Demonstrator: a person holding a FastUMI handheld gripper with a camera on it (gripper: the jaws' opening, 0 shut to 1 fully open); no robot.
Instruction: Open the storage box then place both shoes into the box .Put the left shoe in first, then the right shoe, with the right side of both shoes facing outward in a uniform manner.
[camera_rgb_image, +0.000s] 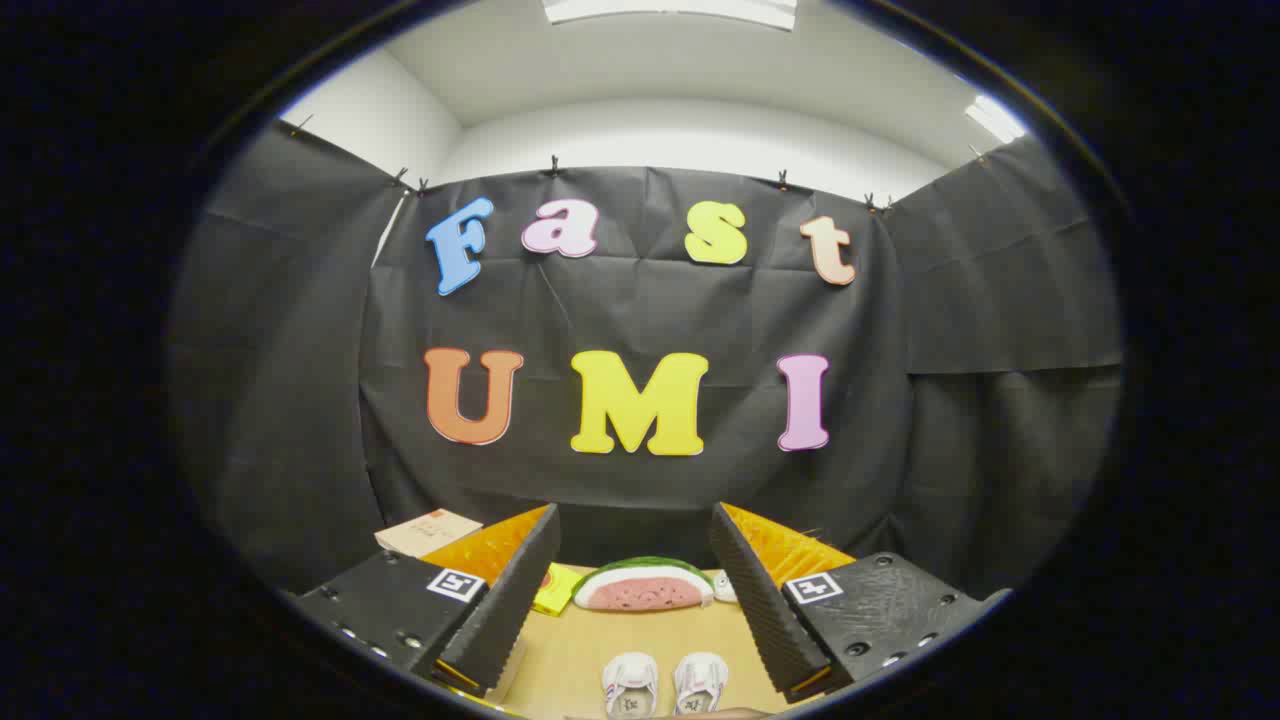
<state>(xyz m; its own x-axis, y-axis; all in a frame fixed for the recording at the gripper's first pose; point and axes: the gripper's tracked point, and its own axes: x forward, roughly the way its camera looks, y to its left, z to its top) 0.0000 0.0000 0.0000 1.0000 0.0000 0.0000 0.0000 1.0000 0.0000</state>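
My gripper (634, 530) is open, its two black ribbed fingers (510, 590) spread wide with nothing between them. It is held well above the wooden table (580, 650). Down between the fingers, close to me, stand two small white shoes (664, 685) side by side, toes pointing my way. A cardboard-coloured box (428, 532) lies at the back left of the table, beyond the left finger; its lid looks closed.
A watermelon-slice toy (645, 584) lies on the table beyond the shoes, in the gap between the fingers. A yellow object (556, 590) sits just left of it, and a small white thing (724, 586) at its right end. Black cloth walls the booth on three sides.
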